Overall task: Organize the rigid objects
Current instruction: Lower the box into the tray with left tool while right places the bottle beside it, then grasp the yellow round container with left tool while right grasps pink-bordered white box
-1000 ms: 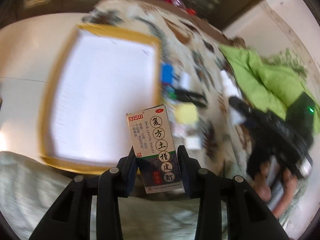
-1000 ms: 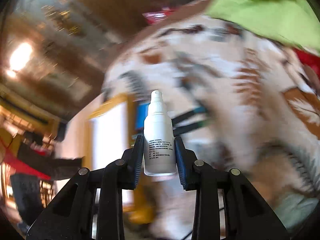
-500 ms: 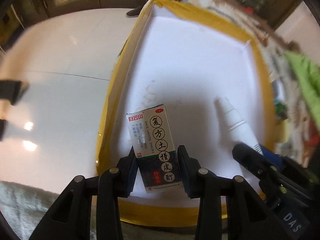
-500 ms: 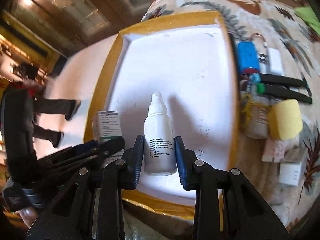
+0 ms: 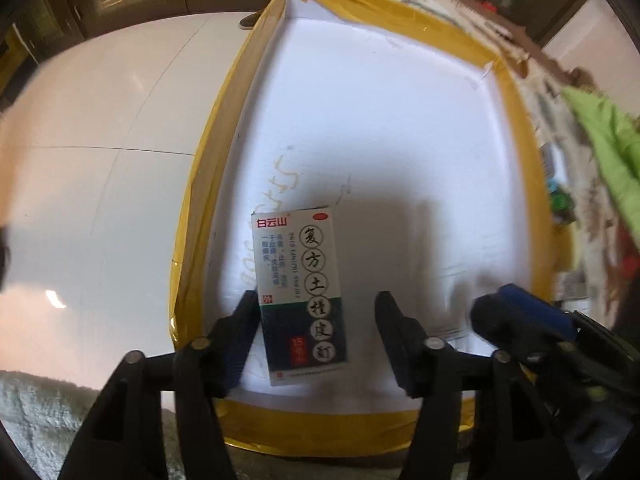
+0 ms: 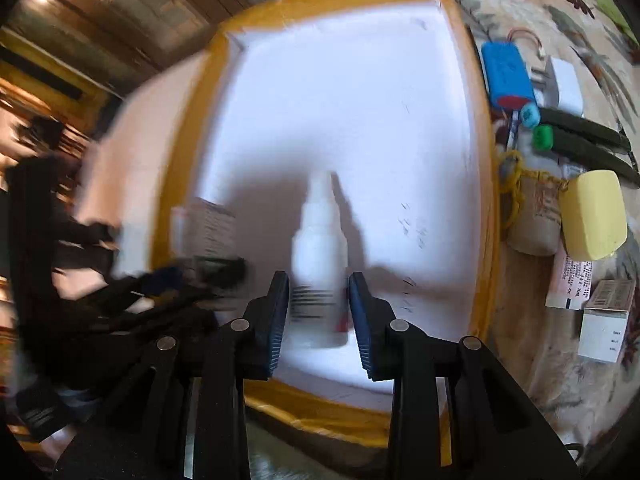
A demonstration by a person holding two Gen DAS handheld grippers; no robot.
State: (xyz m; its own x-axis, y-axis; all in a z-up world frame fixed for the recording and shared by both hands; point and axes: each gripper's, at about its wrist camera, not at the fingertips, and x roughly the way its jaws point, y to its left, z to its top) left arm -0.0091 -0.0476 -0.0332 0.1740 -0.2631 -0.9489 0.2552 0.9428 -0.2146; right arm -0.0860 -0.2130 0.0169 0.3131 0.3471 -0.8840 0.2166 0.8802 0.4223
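Note:
A white tray with a yellow taped rim fills both views; it also shows in the right wrist view. My left gripper is open over the tray's near edge; a medicine box with Chinese print lies between its fingers, touching the left finger and clear of the right. My right gripper is shut on a white dropper bottle, held low over the tray, blurred by motion. The left gripper and box show blurred at the left of the right wrist view.
Right of the tray on a patterned cloth lie a blue capacitor-like block, two black markers, a yellow sponge, a small jar and small boxes. A green cloth lies farther right. White floor lies left.
Both grippers came over the tray and lowered. The left jaws opened, letting the medicine box go. The right gripper still holds the bottle, now nearer the tray floor.

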